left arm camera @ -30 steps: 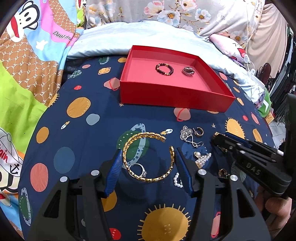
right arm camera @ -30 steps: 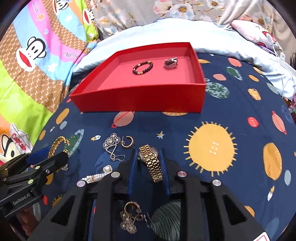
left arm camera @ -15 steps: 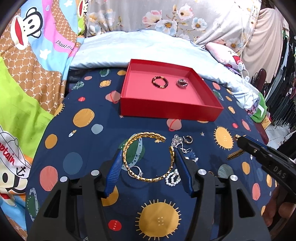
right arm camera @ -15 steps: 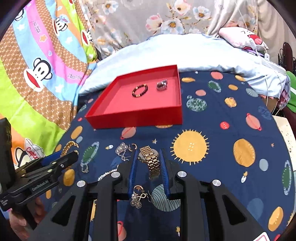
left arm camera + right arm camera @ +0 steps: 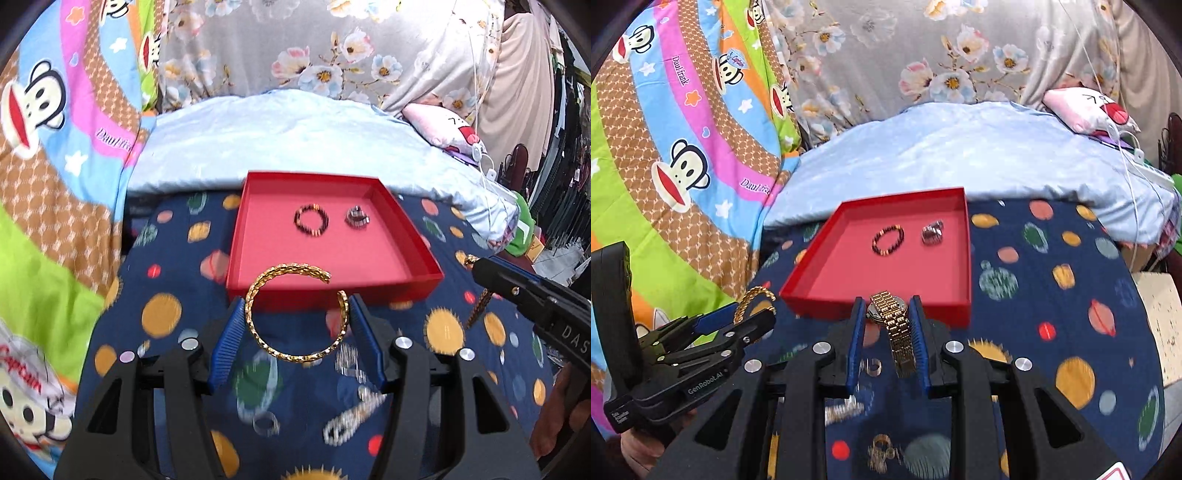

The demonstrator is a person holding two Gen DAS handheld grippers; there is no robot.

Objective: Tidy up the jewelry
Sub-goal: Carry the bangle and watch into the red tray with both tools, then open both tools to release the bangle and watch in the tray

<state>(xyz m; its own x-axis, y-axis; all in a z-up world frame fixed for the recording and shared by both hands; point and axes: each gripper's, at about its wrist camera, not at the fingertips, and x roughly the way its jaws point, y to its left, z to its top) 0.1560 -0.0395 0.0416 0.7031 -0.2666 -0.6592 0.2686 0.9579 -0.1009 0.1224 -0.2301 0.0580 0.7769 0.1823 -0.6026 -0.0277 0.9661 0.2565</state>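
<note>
Two grippers were loaded: the left gripper point(image 5: 297, 321) was clamped across a gold bangle point(image 5: 295, 312), and the right gripper point(image 5: 888, 325) on a gold watch point(image 5: 892, 325), strap hanging. Both hovered just short of the red tray point(image 5: 820, 299), directly ahead.

Open room: near half of red tray point(image 5: 399, 236) floor, bare.
Obstacles: beaded bracelet point(image 5: 311, 220), silver ring point(image 5: 357, 218) at tray's far half.
Bed clutter: loose jewelry point(image 5: 351, 417) beneath grippers.
</note>
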